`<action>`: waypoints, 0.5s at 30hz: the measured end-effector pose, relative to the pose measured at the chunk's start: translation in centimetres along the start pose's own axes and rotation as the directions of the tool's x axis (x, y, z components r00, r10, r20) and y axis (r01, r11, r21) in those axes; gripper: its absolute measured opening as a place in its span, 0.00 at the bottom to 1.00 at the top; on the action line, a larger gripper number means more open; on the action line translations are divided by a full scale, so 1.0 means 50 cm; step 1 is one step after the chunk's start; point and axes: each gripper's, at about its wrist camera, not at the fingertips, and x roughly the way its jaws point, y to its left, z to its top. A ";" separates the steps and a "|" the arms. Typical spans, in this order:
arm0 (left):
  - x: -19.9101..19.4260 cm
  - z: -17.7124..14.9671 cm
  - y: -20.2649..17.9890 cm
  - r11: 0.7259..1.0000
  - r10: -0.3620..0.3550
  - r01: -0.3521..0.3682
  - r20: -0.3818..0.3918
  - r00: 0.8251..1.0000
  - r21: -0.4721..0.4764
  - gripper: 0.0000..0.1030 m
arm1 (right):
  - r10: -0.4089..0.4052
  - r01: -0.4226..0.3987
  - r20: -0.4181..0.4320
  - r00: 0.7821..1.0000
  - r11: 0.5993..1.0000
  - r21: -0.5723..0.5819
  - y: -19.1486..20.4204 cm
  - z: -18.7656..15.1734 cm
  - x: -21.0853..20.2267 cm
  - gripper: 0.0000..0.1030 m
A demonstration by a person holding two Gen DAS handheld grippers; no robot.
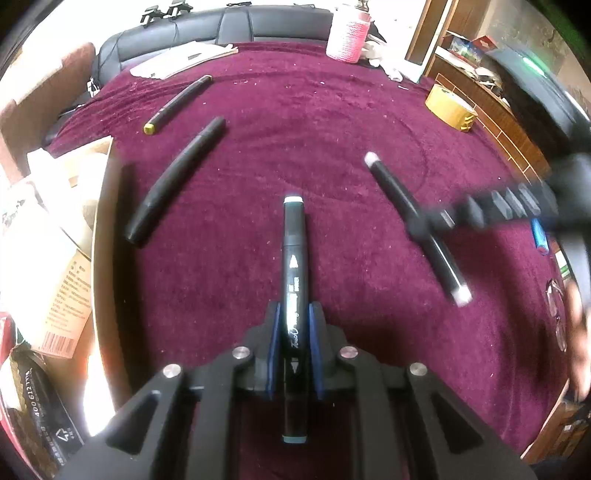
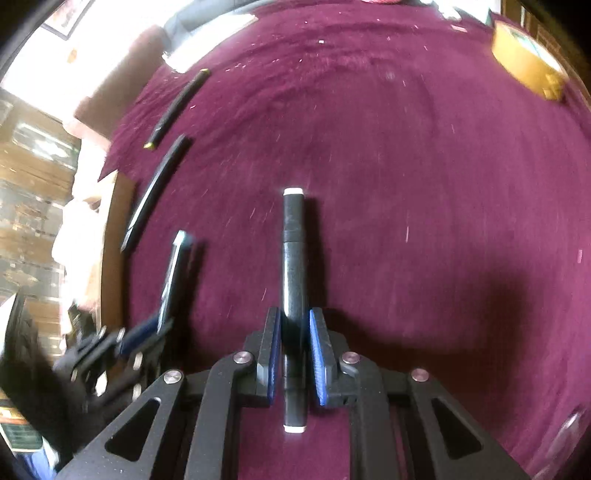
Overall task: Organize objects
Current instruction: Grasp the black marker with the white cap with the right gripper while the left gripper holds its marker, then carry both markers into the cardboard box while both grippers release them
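Observation:
In the left wrist view my left gripper (image 1: 294, 314) is shut on a black marker with teal end caps (image 1: 293, 240), which points away over the maroon cloth (image 1: 314, 122). To its right, blurred, my right gripper (image 1: 421, 221) is clamped across a black marker with white ends (image 1: 391, 184). The right wrist view shows that white-ended marker (image 2: 293, 258) lengthwise between the blue pads (image 2: 271, 350) of the right gripper (image 2: 294, 317). The left gripper (image 2: 147, 328) and its teal-capped marker (image 2: 173, 273) sit at that view's left. Two more markers lie on the cloth: a plain black one (image 1: 177, 177) and a yellow-tipped one (image 1: 177, 103).
A roll of brown tape (image 1: 448, 107) sits at the far right of the cloth. A pink knitted holder (image 1: 347, 35) and papers (image 1: 181, 59) are at the back. Cardboard boxes (image 1: 66, 277) crowd the left edge. Glasses (image 1: 554, 295) lie at the right.

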 end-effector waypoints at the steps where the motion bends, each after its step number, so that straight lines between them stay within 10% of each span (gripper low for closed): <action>1: 0.000 0.002 0.002 1.000 -0.003 0.003 0.001 1.000 0.000 0.14 | 0.001 -0.001 0.004 1.000 1.000 0.003 0.001 -0.012 -0.006 0.16; 15: -0.066 0.007 -0.008 0.997 0.043 -0.049 0.097 0.994 0.065 0.14 | 0.057 -0.058 0.039 0.998 0.998 0.016 0.064 -0.066 -0.032 0.16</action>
